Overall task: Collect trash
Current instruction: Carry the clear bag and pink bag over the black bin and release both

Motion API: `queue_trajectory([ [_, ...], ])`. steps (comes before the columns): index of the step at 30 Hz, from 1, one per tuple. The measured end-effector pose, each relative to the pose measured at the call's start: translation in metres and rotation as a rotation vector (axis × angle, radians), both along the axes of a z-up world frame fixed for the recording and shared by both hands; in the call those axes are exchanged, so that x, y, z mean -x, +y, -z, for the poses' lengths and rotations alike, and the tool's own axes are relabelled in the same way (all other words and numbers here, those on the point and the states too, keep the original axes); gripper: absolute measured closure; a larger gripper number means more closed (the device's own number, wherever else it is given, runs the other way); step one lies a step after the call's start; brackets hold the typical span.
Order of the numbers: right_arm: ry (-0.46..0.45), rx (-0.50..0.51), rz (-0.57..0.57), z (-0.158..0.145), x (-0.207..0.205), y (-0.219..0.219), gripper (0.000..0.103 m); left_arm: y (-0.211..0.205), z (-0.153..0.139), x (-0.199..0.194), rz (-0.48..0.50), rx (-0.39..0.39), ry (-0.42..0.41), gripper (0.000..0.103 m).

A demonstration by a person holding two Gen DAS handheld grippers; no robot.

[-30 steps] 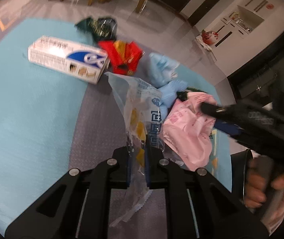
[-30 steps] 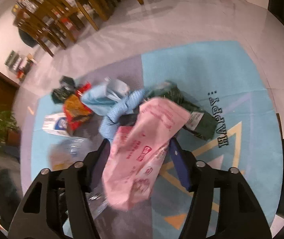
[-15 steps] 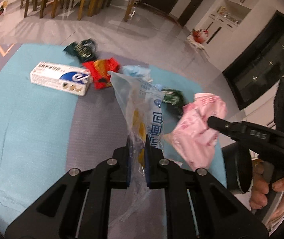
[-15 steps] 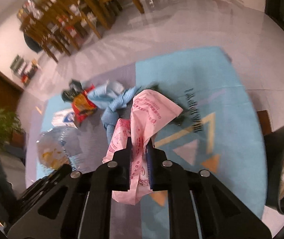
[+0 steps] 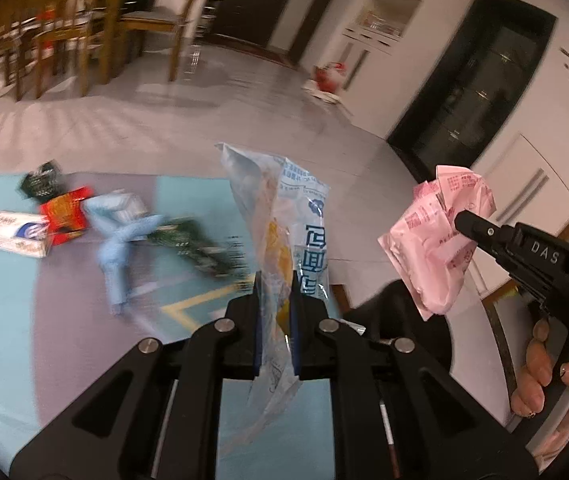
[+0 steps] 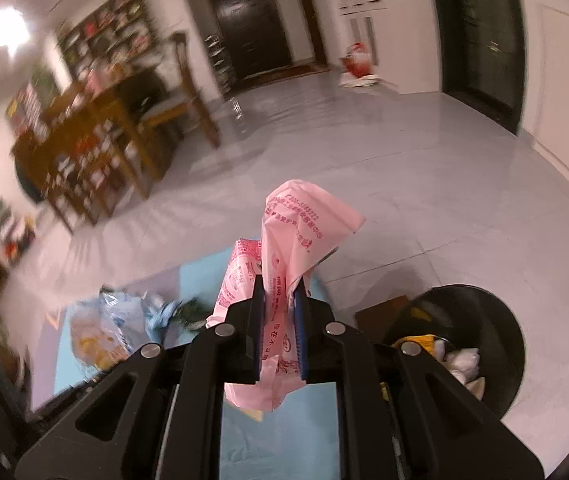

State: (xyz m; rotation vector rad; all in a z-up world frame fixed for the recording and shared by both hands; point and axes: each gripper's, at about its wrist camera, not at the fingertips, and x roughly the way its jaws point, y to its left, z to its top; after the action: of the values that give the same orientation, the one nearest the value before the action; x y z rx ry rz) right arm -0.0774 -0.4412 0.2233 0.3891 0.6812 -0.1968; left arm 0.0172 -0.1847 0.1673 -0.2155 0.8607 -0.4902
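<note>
A: What are your tongs gripping?

B: Your left gripper (image 5: pixel 275 280) is pinching the clear wrapper (image 5: pixel 284 216) with blue print; your right gripper (image 6: pixel 280 292), marked "DAS", is clamping the pink bag (image 6: pixel 296 232) with red print.

A: And beyond them?

B: Litter is lying on the blue rug (image 5: pixel 0 320) ahead-left. The black bin (image 6: pixel 496 328), right of your right gripper, is holding white scraps.

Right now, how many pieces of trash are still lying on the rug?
5, clustered at its far end: white box, red wrapper, dark wrapper, blue cloth, green wrapper. More may be hidden.
</note>
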Motion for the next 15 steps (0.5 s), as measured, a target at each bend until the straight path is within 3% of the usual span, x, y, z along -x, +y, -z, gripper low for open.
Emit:
queue_trajectory([
  [7, 0.020, -0.031, 0.187, 0.009, 0.033, -0.075, 0.089, -0.096, -0.001, 0.008, 0.144, -0.004, -0.010, 0.091],
  [15, 0.154, -0.085, 0.334, 0.045, 0.048, -0.132, 0.088, -0.176, 0.035, 0.012, 0.268, -0.023, 0.082, 0.091],
])
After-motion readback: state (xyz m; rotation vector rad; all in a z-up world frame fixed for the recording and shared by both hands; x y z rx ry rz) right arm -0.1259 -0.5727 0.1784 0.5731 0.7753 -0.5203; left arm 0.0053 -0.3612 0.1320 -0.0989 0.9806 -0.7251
